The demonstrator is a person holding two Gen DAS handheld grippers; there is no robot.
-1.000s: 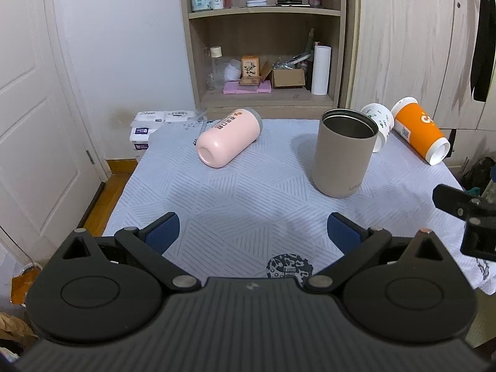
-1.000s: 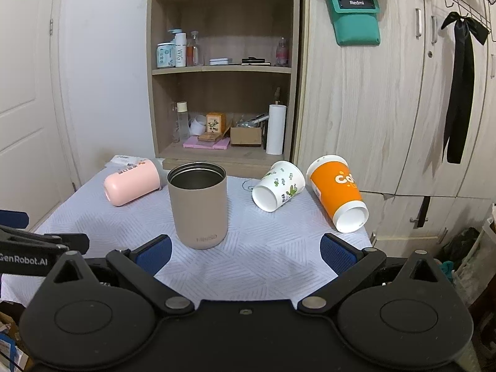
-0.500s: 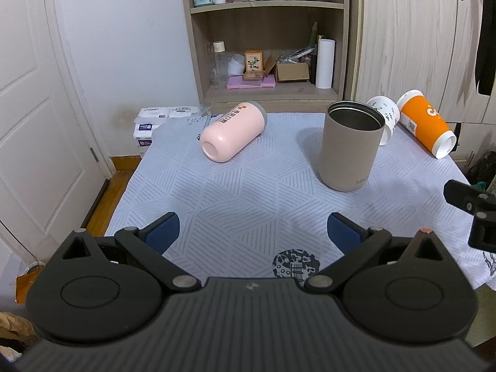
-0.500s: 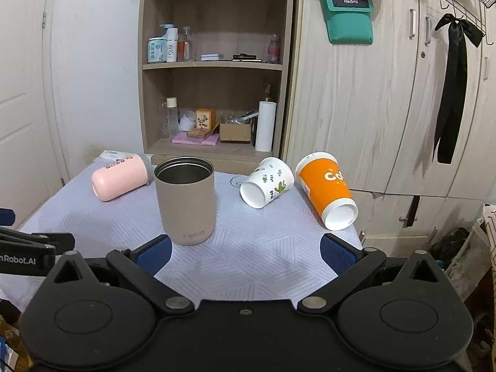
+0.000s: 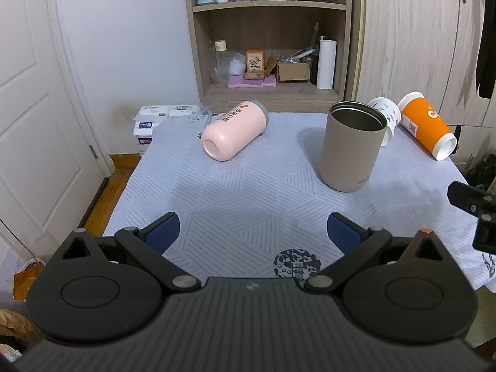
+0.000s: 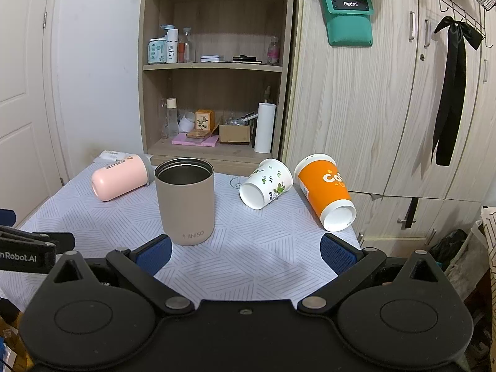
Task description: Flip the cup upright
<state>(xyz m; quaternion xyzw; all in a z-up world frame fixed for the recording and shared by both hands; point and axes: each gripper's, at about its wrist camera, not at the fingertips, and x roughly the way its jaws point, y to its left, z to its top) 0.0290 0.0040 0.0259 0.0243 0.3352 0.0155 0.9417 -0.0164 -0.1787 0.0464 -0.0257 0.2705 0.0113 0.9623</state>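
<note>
A beige tumbler [image 5: 352, 148] [image 6: 185, 201] stands upright, mouth up, mid-table. A pink cup [image 5: 234, 130] [image 6: 121, 178] lies on its side at the far left. A white floral paper cup [image 6: 266, 183] [image 5: 386, 117] and an orange paper cup [image 6: 325, 192] [image 5: 426, 128] lie on their sides at the far right. My left gripper [image 5: 252, 235] is open and empty over the table's near edge. My right gripper [image 6: 245, 254] is open and empty, near the front right of the table, short of the tumbler.
The table has a patterned white-blue cloth [image 5: 248, 192]. A wooden shelf unit [image 6: 214, 93] with bottles and boxes stands behind it, wardrobe doors [image 6: 387, 108] to the right, a white door [image 5: 31, 108] to the left. Tissue packs [image 5: 155, 121] sit off the far left corner.
Both grippers have drawn back and risen slightly from the table. The cups have not moved. Both grippers stay open.
</note>
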